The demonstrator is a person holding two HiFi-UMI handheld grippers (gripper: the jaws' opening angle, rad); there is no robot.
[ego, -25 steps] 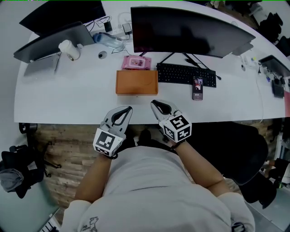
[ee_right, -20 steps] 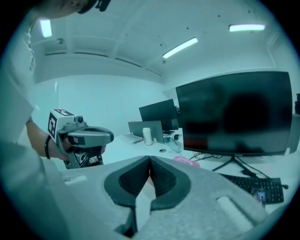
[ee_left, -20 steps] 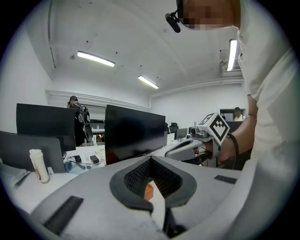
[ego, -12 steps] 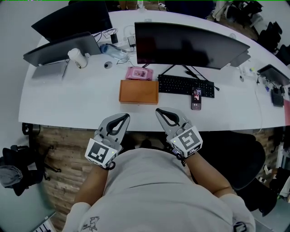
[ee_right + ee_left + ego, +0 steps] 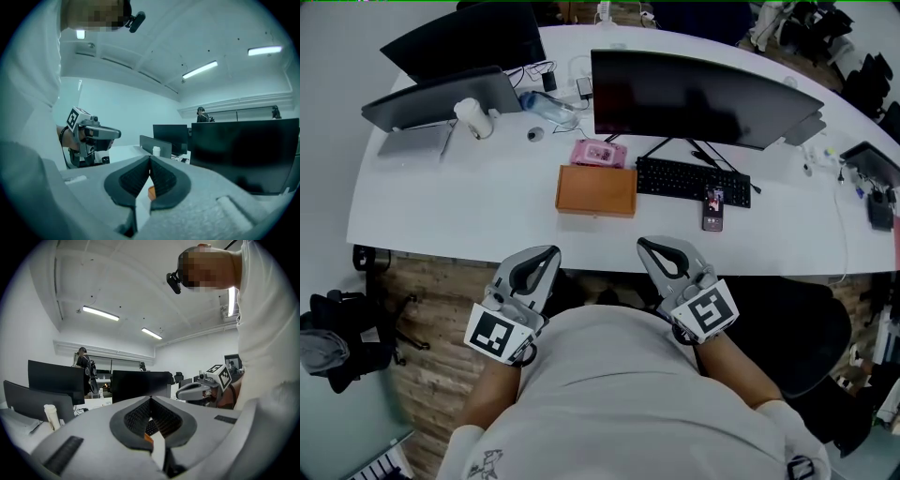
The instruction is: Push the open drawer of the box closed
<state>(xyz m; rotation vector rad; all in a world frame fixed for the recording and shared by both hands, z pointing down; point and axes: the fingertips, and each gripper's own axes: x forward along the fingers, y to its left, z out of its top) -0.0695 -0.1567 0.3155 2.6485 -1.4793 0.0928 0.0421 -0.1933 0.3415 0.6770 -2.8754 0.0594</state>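
Observation:
The brown wooden box (image 5: 596, 190) lies flat on the white desk (image 5: 450, 216), just in front of the keyboard; from the head view no drawer sticks out of it. Both grippers are held off the desk, close to the person's torso. My left gripper (image 5: 546, 252) is shut and empty, short of the desk's front edge. To its right, my right gripper (image 5: 649, 245) is also shut on nothing. In the left gripper view the jaws (image 5: 150, 399) meet, with an orange sliver of the box (image 5: 148, 439) below them. The right gripper's (image 5: 150, 157) jaws also meet.
A curved monitor (image 5: 703, 89), a keyboard (image 5: 692, 180) and a phone (image 5: 712, 208) stand behind and right of the box. A pink pack (image 5: 600, 152) lies behind it. A laptop (image 5: 441, 98), a white cup (image 5: 473, 117) and a bottle (image 5: 546, 105) sit far left. A black chair (image 5: 797, 319) is right.
Both grippers have drawn back from the desk's front edge toward the torso. The box has not moved on the desk.

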